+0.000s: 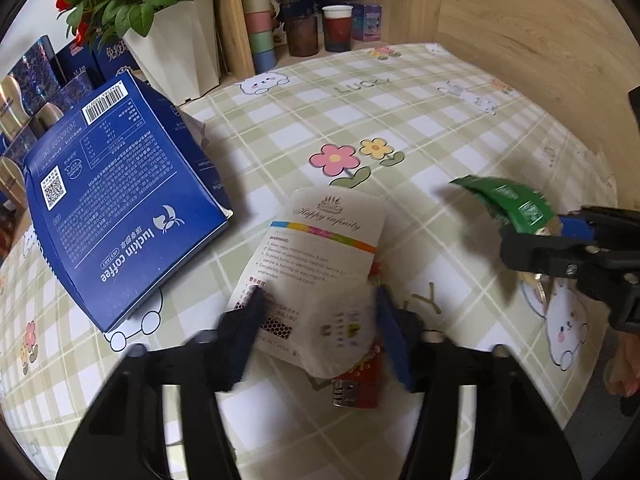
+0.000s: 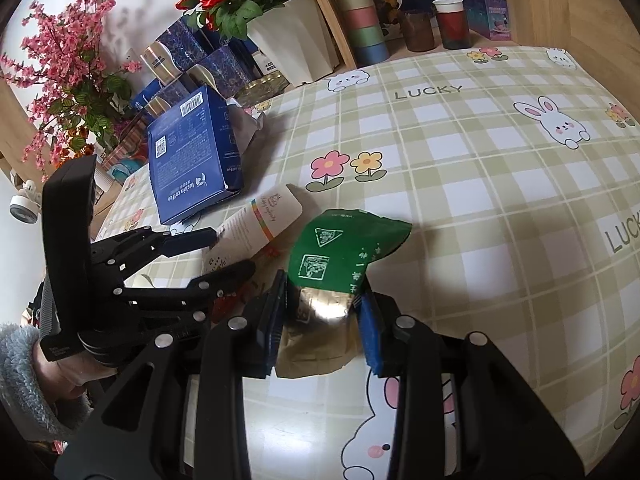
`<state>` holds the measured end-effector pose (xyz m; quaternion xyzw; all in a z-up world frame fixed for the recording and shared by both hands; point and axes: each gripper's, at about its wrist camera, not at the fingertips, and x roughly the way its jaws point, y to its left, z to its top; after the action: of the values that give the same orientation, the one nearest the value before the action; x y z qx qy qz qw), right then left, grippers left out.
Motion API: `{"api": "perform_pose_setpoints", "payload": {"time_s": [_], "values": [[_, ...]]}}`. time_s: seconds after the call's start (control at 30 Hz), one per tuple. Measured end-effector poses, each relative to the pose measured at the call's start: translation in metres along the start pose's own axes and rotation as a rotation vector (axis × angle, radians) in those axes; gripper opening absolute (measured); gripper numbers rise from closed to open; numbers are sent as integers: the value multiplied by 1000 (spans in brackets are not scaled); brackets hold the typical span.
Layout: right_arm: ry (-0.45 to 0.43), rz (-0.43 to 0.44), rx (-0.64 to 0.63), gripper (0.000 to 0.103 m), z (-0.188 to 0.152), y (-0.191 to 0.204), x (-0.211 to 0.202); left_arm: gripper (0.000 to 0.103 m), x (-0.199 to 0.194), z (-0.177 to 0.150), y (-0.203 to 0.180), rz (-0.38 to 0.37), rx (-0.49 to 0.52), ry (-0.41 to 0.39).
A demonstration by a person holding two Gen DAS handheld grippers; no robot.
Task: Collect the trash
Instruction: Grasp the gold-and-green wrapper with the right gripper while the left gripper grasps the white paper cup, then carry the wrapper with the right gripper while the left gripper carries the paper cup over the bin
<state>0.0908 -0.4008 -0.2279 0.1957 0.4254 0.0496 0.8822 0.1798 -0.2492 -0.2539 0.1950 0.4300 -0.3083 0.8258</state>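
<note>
While the right gripper (image 2: 320, 320) pinches the green wrapper (image 2: 344, 252) above the table's (image 1: 460, 120) middle, the left gripper (image 1: 320, 328) flanks the white candle packet (image 1: 320, 256) beside the blue coffee box (image 1: 124, 208); whether its fingers press yet is unclear, so squeeze squarely before lifting.

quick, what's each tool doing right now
left tool: closed on the white paper packet, which sits between its pads on the table.
right tool: shut on the green wrapper.

Red packet (image 1: 360, 388) mostly hidden under white paper sleeve (image 1: 320, 264); its print illegible.
</note>
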Motion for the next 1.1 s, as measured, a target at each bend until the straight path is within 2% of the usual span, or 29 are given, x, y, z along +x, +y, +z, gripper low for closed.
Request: {"api": "perform_pose_setpoints", "payload": {"time_s": [0.23, 0.43, 0.83, 1.1], "values": [[-1, 4, -9, 35, -2, 4, 0, 35, -9, -4, 10, -62, -63, 0], [-8, 14, -16, 35, -3, 11, -4, 35, -33, -12, 21, -96, -124, -34], [-4, 47, -71, 35, -14, 44, -15, 35, -92, -38, 38, -108, -194, -101], [-4, 66, -116, 35, -26, 71, -29, 35, -131, -72, 42, -96, -230, -127]]}}
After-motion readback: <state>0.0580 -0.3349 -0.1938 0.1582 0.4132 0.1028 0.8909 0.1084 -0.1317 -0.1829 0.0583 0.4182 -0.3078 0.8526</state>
